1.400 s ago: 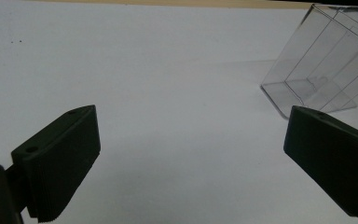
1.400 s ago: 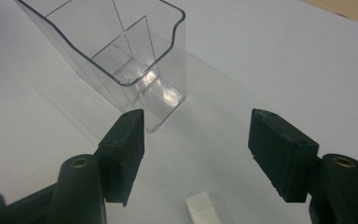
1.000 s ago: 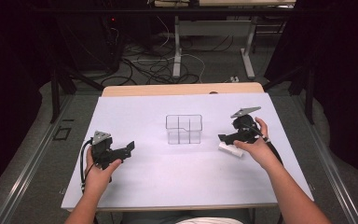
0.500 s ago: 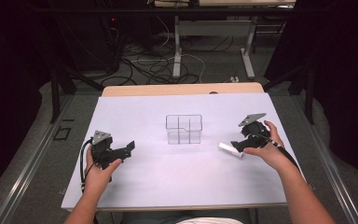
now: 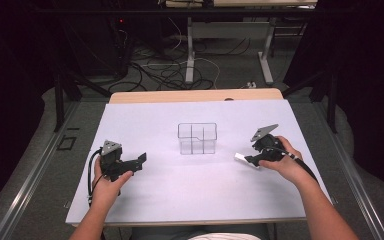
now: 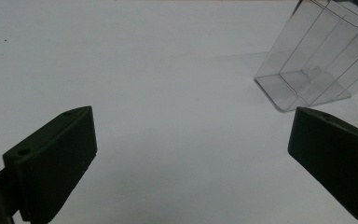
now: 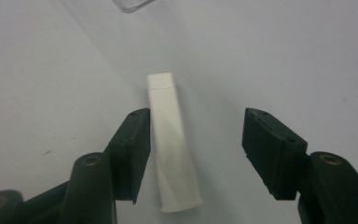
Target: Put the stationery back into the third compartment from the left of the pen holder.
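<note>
A: Item one, largest?
B: Desk, white-topped, filling the centre of the high view.
A: Next?
B: Clear divided box, mid-frame, standing upright; it also sits at the upper right of the left gripper view. It looks like thin, rigid plastic, likely light.
A: Grippers?
B: Left gripper, lower left, jaws wide apart over bare desk, holding nothing. Right gripper, jaws apart, straddling the tube.
A: Smallest?
B: White tube, lying flat on the desk right of the box, centre of the right gripper view; one jaw is just beside it, the other clear. Probably light and slightly squeezable with a smooth skin, so best taken across its middle.
</note>
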The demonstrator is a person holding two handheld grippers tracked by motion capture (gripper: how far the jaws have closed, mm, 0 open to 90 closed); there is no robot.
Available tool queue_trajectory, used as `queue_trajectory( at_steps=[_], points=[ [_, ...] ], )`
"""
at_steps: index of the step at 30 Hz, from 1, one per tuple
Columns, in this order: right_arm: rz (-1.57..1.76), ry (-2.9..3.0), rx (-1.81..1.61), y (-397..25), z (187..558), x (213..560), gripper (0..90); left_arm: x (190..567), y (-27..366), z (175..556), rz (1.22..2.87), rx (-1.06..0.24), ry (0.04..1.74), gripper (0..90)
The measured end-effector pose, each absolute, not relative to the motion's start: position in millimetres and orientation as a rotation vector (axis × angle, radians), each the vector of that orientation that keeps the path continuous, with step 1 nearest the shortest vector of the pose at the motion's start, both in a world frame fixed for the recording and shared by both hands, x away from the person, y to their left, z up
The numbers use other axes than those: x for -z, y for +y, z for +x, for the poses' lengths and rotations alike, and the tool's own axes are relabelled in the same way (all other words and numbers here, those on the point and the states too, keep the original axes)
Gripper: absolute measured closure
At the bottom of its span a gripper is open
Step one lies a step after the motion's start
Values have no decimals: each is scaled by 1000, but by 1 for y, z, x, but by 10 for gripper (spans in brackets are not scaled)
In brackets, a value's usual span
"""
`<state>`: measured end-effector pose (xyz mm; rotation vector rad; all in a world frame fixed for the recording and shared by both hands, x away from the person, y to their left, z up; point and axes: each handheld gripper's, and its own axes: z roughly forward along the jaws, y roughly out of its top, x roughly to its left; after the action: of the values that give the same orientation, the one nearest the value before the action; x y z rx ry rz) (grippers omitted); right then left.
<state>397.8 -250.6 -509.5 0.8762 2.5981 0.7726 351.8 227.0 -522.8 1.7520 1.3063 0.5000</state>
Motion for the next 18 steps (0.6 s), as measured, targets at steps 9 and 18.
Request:
queue_trajectory(
  at_steps=[9, 18],
  points=[
    [869, 2663, -694, -247, 398, 522, 469, 524, 224, 354, 1766, -494, 1296, 15],
    [877, 2685, -643, -249, 401, 533, 515, 524, 224, 354, 1784, -502, 1285, 15]
  ],
)
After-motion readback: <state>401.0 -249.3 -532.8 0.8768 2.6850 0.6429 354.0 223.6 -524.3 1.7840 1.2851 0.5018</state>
